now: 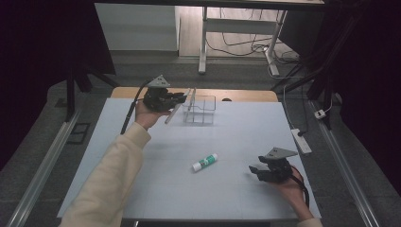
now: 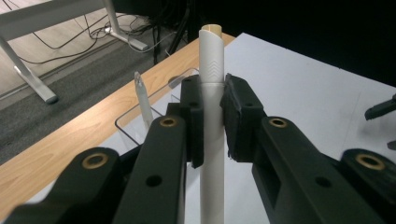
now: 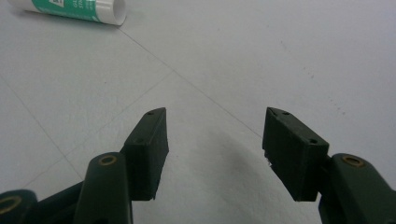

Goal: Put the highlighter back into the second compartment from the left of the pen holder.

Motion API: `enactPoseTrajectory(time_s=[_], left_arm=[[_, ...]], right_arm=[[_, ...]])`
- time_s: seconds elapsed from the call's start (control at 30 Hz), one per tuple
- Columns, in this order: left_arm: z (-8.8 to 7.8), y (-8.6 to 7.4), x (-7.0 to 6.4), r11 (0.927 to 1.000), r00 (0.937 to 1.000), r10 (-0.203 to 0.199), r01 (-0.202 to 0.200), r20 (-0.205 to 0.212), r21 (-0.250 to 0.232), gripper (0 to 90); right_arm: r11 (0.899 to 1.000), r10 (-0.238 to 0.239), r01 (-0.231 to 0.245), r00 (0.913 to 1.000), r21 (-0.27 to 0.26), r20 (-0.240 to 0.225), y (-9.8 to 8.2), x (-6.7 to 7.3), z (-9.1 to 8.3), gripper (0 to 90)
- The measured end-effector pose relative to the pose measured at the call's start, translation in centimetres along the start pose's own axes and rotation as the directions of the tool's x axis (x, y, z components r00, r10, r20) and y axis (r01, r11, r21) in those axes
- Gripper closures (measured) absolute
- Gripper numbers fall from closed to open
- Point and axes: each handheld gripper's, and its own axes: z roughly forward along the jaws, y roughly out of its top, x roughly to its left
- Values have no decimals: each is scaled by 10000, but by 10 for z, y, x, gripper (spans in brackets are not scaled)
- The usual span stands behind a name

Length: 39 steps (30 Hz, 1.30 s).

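At the table's far edge, my left hand-held gripper (image 1: 182, 98) pinches a white pen (image 2: 211, 116) mid-barrel beside the clear box (image 1: 201, 109), probably to drop it in. Right hand-held gripper (image 3: 215, 149) rests spread, empty, near the glue stick (image 1: 204, 162). Left gripper view reveals another pen (image 2: 144, 100) standing inside the box.

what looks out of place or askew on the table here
Nothing is spilled or broken. The glue stick lies on its side alone mid-table, apart from the clear box. One pen leans in that box, and the left gripper holds a white pen beside it. The right gripper rests open and empty.
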Motion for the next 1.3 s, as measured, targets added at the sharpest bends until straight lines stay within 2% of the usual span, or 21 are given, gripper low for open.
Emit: enactPoseTrajectory(time_s=[0.33, 0.6, 0.73, 1.17, 1.3], left_arm=[[13, 10, -1, 9984, 9996, -255, 248, -121, -506, 784], [27, 13, -5, 9977, 9996, -257, 248, -139, -630, 784], [32, 14, -5, 9959, 9994, -324, 312, -120, -852, 783], [44, 23, -4, 9955, 9994, -337, 326, -106, -891, 783], [49, 24, -3, 9941, 9988, -496, 493, -5, -969, 783]], right_arm=[[9999, 31, -29, 9999, -125, 124, 0, -1, -3, 399], [9999, 49, -48, 10000, -115, 82, 0, -1, -2, 398], [9999, 80, -79, 9999, -113, 78, 0, -1, -2, 398], [9998, 111, -110, 9999, -146, 86, 0, -2, -3, 398], [9999, 119, -118, 9999, -109, 70, -1, -3, -2, 398]])
